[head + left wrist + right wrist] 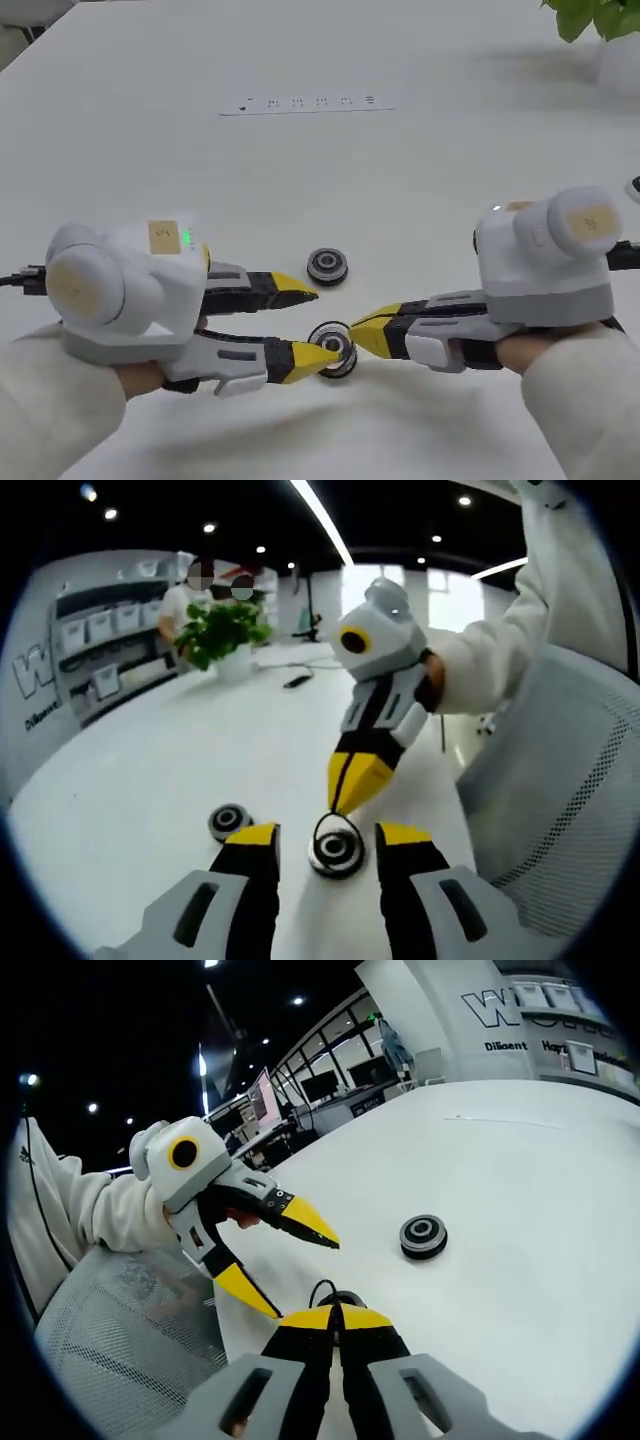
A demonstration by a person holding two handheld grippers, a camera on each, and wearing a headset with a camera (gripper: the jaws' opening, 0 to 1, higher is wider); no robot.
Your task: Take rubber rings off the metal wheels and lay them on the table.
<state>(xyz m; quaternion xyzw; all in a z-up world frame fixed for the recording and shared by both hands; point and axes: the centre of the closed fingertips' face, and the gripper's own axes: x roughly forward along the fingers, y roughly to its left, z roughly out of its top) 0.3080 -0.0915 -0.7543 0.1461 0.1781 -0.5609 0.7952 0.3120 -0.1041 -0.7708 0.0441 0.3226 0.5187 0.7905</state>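
Two metal wheels lie on the white table (150, 130). The near wheel (336, 349) (335, 853) sits between the open jaws of my left gripper (310, 325) (328, 836), and the lower jaw tip is touching it or nearly so. My right gripper (360, 326) (335, 1313) comes in from the right, shut on a thin black rubber ring (322, 1287) that loops up from this wheel. The second wheel (327, 265) (230, 821) (423, 1235) lies apart, a little farther back, with its black ring still around it.
A white power strip (305, 102) lies across the far middle of the table. A potted plant (595, 15) (215, 635) stands at the far right corner. A mesh chair (560, 780) is behind the near table edge. Shelves with boxes line the room's wall.
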